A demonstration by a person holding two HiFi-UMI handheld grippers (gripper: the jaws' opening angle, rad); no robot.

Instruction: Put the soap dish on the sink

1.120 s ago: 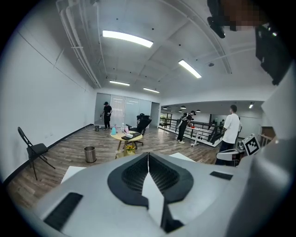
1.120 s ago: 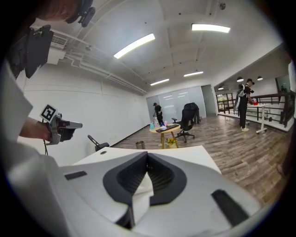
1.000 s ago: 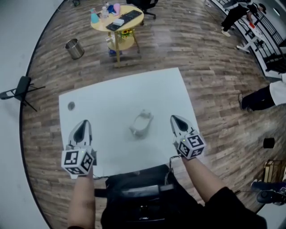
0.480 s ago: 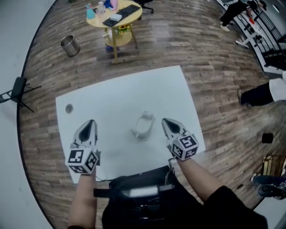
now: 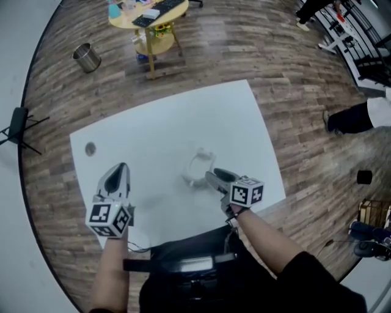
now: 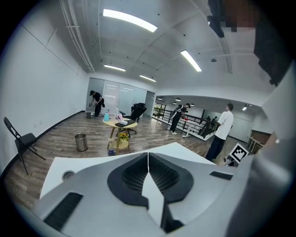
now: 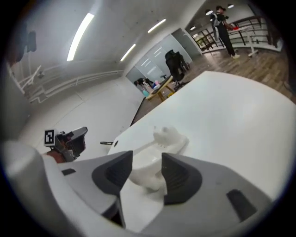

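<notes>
Grippers flank the soap dish, which lies flat on the white table. Left of the dish and well apart from it, the left gripper hovers with its jaws pressed together on nothing. It looks like the spare hand, kept out of the way. Just right of the dish, the right gripper tilts down at it. Its jaws have just been opening and now stand spread, with the dish's near end between the pads but, as far as shows, not yet squeezed. That looks like lining up for a pinch on the rim, ready to lift.

Far left of the dish, a small grey disc sits in the tabletop. Beyond the dish, on the wooden floor, stand a folding chair, a metal bin and a cluttered round yellow table. Far right of the dish stands a person. Nothing blocks the grip itself. No sink shows in any view, so I cannot tell where the dish must go.
</notes>
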